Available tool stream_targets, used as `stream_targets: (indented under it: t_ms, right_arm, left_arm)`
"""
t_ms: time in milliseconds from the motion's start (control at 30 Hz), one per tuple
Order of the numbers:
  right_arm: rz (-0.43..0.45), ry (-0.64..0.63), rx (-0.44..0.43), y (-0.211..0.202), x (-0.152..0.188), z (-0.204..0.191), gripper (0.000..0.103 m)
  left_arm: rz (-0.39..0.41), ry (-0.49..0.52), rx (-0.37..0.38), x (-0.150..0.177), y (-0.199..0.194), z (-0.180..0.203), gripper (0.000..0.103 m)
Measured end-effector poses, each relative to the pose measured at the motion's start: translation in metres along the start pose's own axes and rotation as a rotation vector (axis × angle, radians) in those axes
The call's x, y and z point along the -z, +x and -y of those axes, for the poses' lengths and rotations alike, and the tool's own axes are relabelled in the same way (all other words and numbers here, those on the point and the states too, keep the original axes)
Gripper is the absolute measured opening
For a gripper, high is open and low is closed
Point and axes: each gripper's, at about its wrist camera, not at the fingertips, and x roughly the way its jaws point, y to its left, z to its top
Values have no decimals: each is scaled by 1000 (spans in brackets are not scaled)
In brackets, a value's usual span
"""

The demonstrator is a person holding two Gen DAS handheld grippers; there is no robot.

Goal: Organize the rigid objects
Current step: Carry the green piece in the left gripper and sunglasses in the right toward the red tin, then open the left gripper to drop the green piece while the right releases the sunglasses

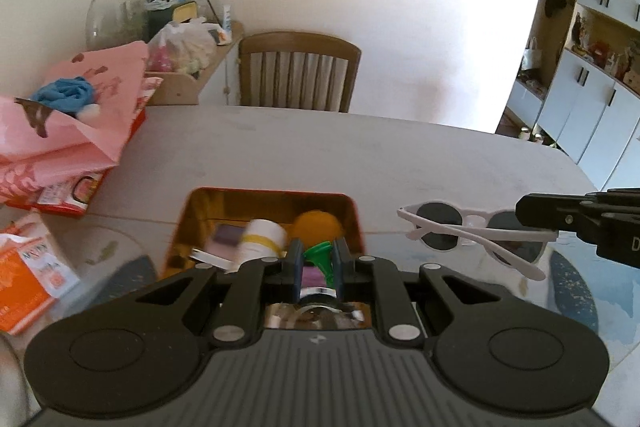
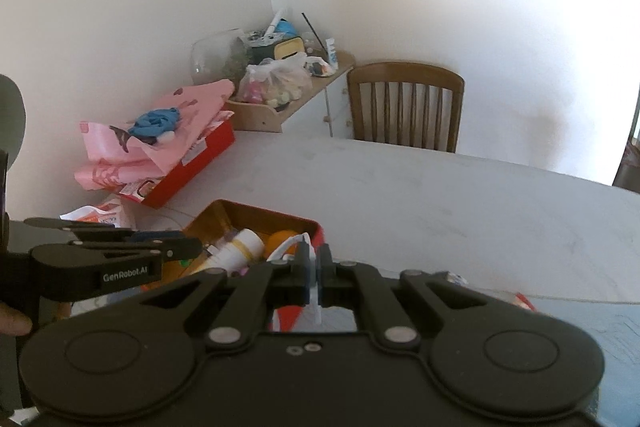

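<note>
Left gripper [image 1: 317,259]: pinches green plastic funnel [image 1: 320,255] | right gripper [image 2: 316,265]: white-framed round sunglasses [image 1: 468,237]

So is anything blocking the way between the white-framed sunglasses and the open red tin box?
Nothing visible blocks it. The white-framed sunglasses, clamped in the right gripper, hang just right of the open red tin box, with only bare grey table between them.

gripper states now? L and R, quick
Left gripper: shut on a green funnel-shaped piece, above the red tin.
Right gripper: shut on the white sunglasses.
</note>
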Motion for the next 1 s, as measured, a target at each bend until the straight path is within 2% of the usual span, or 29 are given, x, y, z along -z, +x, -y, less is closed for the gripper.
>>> stream_targets:
  t_ms: [400,700,1000]
  right_arm:
    - [-15,-61,41,53,-3,-44,2]
    - [2,-96,49,77,-2,-57,2]
    - [-36,-144,61,102,7,-68,2]
  left_arm:
    - [-36,19,-25,-10,28,-50,15]
    - [-60,61,-41,-14,63,-63,15]
    - [-101,88,-57,-13,98,-67,15]
